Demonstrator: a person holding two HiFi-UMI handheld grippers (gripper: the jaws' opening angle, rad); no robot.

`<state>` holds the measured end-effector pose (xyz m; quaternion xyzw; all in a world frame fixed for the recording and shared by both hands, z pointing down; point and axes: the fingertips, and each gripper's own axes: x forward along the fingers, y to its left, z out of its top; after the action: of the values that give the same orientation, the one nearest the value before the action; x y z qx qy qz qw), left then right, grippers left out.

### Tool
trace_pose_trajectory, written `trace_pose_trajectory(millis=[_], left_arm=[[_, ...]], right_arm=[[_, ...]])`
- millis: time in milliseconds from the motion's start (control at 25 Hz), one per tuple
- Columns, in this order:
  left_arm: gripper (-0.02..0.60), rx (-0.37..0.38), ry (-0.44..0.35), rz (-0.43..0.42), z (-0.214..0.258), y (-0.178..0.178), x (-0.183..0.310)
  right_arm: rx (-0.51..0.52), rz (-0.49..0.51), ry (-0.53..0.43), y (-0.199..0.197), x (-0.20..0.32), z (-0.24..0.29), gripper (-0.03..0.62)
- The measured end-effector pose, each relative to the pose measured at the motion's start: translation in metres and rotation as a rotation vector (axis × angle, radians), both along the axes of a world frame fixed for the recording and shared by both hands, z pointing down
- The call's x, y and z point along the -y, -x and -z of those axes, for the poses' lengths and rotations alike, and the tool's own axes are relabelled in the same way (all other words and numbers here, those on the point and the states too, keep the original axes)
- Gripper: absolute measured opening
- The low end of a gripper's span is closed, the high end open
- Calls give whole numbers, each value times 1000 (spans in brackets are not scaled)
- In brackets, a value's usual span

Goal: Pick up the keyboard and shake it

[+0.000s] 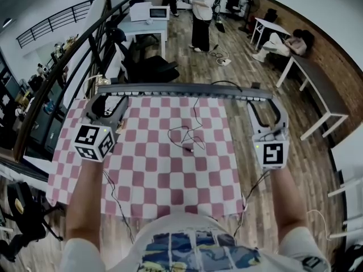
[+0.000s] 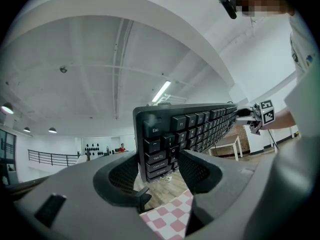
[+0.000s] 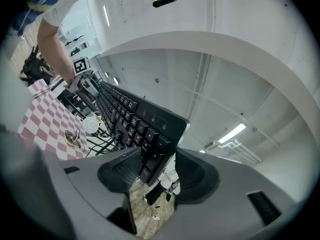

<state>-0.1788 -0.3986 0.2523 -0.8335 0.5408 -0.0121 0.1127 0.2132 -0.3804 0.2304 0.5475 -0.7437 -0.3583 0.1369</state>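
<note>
Now the keyboard [image 1: 181, 90] is held aloft over the table's [image 1: 147, 169] far edge. Left gripper [image 1: 110, 101] clamps its Esc end and right gripper [image 1: 265, 103] the other, bracing both ends for shaking.

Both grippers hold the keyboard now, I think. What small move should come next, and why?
Probably a short shake, both hands together. The left gripper and right gripper each clamp one end of the keyboard, which hangs clear above the checked cloth, so the lift looks done.
</note>
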Motion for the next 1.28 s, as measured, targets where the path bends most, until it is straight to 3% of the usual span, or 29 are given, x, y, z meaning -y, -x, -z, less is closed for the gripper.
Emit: trace_pose_trajectory(millis=[1280], left_arm=[[250,2,16,5,-3,-1,-2]], right_arm=[[11,-1,31,-1,3,-6,205]])
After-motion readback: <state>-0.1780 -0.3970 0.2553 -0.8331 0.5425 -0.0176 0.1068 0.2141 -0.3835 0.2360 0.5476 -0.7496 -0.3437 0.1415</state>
